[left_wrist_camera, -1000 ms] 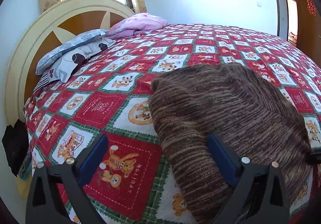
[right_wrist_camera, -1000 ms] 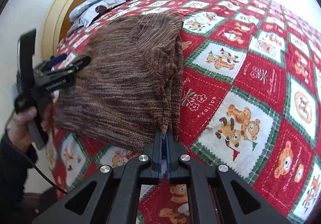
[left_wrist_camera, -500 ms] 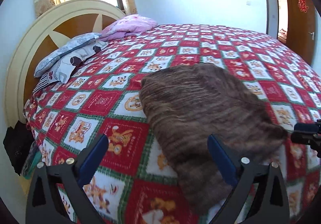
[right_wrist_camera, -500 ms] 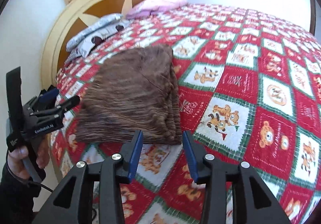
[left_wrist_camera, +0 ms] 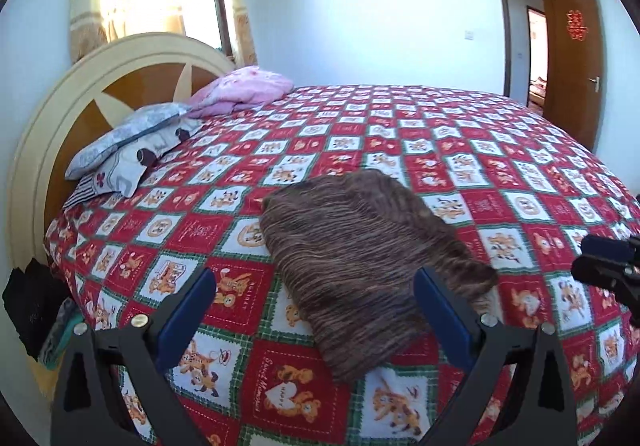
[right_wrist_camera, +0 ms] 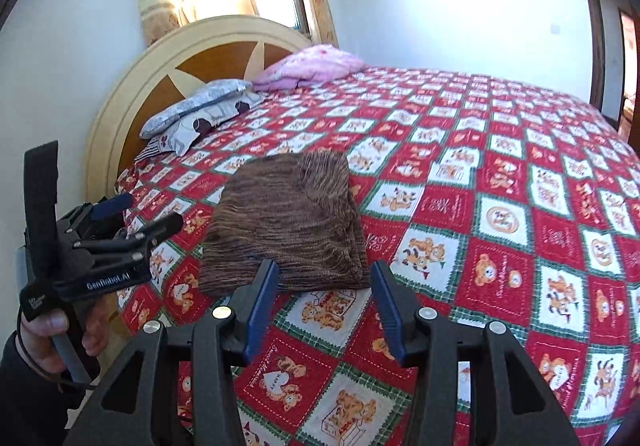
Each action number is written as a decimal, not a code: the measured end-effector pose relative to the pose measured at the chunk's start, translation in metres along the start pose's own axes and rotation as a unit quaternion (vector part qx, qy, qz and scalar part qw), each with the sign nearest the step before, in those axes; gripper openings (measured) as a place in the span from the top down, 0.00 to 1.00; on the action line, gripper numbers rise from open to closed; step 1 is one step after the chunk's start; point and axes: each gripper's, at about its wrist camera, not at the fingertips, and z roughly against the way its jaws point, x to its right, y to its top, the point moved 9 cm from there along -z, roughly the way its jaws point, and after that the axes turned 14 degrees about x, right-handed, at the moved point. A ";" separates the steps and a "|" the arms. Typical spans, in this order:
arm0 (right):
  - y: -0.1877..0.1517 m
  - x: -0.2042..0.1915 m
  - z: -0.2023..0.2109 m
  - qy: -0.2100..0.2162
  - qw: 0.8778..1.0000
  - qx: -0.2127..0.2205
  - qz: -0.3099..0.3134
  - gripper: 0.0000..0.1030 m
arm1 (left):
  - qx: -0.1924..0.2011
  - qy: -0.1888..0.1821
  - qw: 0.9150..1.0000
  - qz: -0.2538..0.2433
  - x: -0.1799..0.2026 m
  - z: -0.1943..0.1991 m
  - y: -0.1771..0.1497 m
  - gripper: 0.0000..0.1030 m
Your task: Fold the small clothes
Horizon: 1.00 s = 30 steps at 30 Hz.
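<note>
Now we have let go: a second ago our right gripper point(right_wrist_camera: 324, 302) was pinched on the near corner of the sweater point(right_wrist_camera: 288, 222); it has since spread wide and pulled back above the bed point(right_wrist_camera: 520, 206). Our left gripper point(left_wrist_camera: 316, 310) is spread too, holding nothing. The sweater lies folded near the bed's near edge, so this fold looks done, though the far layers are hard to judge. "GenRobot.AI" reads on the left gripper's side; quilt squares say "Sweet Memories", "Happy" and "Holiday".
</note>
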 end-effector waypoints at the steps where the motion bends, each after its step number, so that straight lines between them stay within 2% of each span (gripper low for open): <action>1: 0.002 -0.001 0.004 -0.001 1.000 0.005 0.002 0.50 | 0.001 -0.003 1.000 -0.002 0.002 0.002 0.000 0.02; 16: 0.005 -0.014 0.019 0.003 1.000 0.021 0.016 0.48 | 0.013 -0.018 1.000 -0.009 0.021 0.019 0.003 0.02; 30: 0.006 -0.018 0.025 0.002 0.999 0.034 0.021 0.47 | 0.013 -0.017 1.000 -0.004 0.019 0.021 0.004 0.01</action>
